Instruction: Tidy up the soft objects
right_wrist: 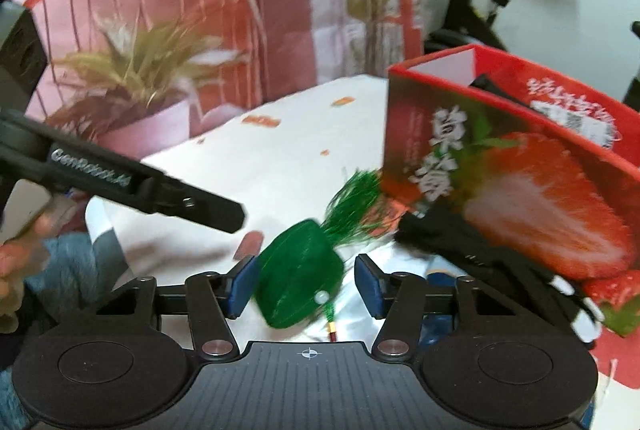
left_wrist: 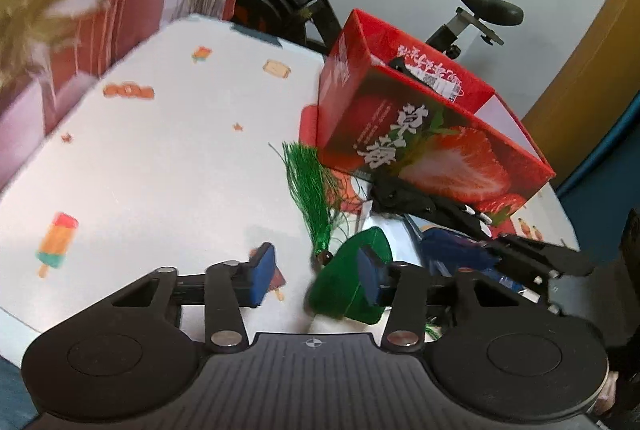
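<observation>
While the green sachet (right_wrist: 300, 282) lies on the table (left_wrist: 168, 158) between your right gripper (right_wrist: 306, 284) jaws, apart and not pinching, your left gripper (left_wrist: 316, 280) gapes too; nothing's boxed (right_wrist: 520, 166) yet.

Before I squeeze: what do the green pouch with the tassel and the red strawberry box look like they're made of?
Green tasselled pouch: looks like soft satin-like fabric, with a faint sheen and rounded, pillowy sides; its tassel is fine glossy threads, splayed loose. A small pale bead sits at its cord.
Red strawberry-print box: seems to be printed cardboard, semi-gloss, with thin straight walls, crisp corners and a plain white inside.
</observation>
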Demonstrator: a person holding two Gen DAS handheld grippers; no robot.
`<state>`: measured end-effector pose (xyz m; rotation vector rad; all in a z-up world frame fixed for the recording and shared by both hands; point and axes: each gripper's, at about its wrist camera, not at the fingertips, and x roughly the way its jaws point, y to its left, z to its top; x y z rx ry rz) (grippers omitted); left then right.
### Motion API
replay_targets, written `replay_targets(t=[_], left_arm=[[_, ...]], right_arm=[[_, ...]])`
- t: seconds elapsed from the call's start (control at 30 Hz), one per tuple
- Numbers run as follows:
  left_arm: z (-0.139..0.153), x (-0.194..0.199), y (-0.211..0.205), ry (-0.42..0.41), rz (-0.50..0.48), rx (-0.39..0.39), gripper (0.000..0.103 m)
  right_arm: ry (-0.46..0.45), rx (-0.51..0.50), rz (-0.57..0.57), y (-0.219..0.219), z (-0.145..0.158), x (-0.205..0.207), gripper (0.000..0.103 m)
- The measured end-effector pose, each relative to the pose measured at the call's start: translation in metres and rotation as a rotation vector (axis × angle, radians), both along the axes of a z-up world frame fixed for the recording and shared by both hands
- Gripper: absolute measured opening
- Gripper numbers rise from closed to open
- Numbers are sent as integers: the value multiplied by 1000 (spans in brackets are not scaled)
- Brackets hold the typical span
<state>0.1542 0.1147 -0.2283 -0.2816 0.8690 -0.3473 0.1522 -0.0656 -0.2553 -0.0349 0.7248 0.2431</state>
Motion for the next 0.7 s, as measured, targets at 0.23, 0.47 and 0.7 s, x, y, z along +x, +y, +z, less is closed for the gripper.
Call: replay_targets(t=[0.23, 0.47, 0.7], left_arm=[[-18, 11, -7, 47, -27, -96, 42], [-31, 17, -20, 67, -72, -127, 41], [-41, 18, -20, 62, -61, -154, 47]], right_arm=[[33, -15, 35, 6, -15, 6, 50], [31, -35, 56, 9, -20, 5, 49], [25, -67, 63, 11, -25, 6, 48]])
